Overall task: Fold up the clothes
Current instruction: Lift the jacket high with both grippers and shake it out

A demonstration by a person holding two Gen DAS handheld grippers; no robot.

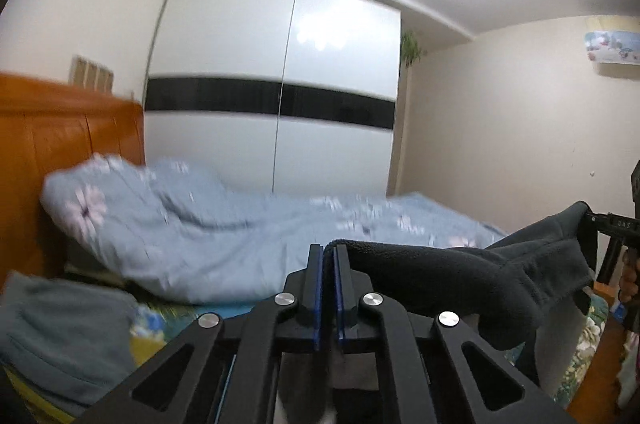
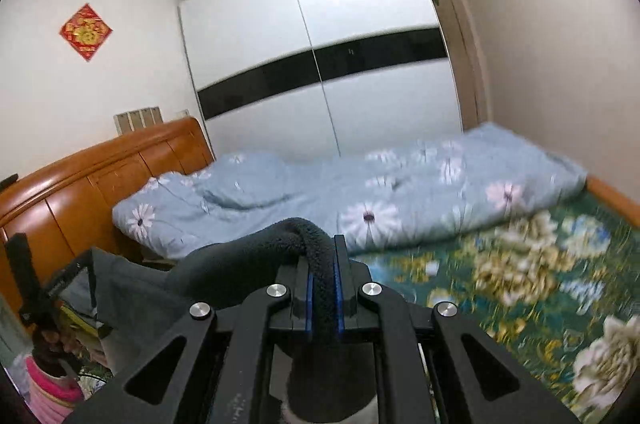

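The left gripper point(image 1: 328, 256) has its jaws clenched on a thin edge of a dark fleece garment point(image 1: 460, 276), which runs out from between the blue pads to the right of the jaws and stretches across to the right gripper point(image 1: 592, 224), seen there only as a dark bracket at the frame's edge, its fingers buried in cloth. In the right wrist view the right gripper point(image 2: 325, 264) has its jaws pinched on a thick rolled edge of the same garment point(image 2: 240, 264), which loops up just above the jaws and falls away to their left; the left gripper point(image 2: 60, 288) shows far off to the left, partly cut off, and a hand point(image 2: 52, 340) below it is mostly hidden. The garment hangs between the two tools, held up off the bed (how much of it dangles below cannot be seen, since the gripper bodies block the lower part). Beyond the jaws lies a rumpled blue flowered quilt point(image 2: 400, 191), blurred in both views. To the right of the right jaws is a green flowered sheet point(image 2: 540, 264), smeared by motion. Left of the left jaws a grey-blue cloth point(image 1: 60, 336) sits low, its shape hard to make out. A wooden headboard point(image 2: 100, 183) and a white wardrobe point(image 1: 280, 83) stand behind.
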